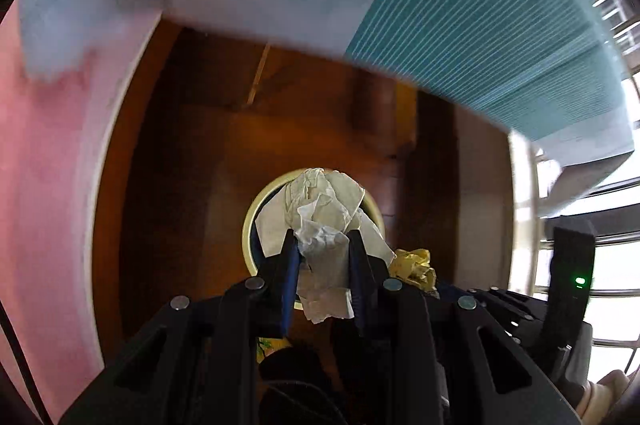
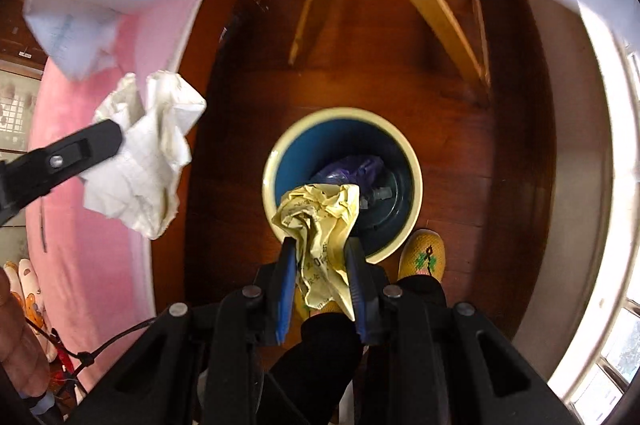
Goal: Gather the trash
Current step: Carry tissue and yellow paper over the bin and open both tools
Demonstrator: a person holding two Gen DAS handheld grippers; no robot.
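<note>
Right wrist view puts your right gripper [image 2: 320, 267] pinching a crumpled yellow paper [image 2: 320, 221] directly above the bin [image 2: 276, 161], near its closer rim. Your left gripper [image 1: 323, 257] is clamped on a crumpled white tissue [image 1: 324, 213]; from its own camera it hangs over the bin [image 1: 250, 221], but the right wrist view shows that tissue [image 2: 144, 153] off to the side, over the pink rug [image 2: 100, 245], so let go there and it likely lands outside. The yellow paper sits close to the rim too, and a loose fold could catch the edge and tip out.

Count: two grippers, two wads of trash in them, one bin. Inside the bin lies one purple bag [image 2: 352, 167], and possibly more beneath it, though blur hides that. One yellow slipper [image 2: 424, 257] stands just beside the bin.
</note>
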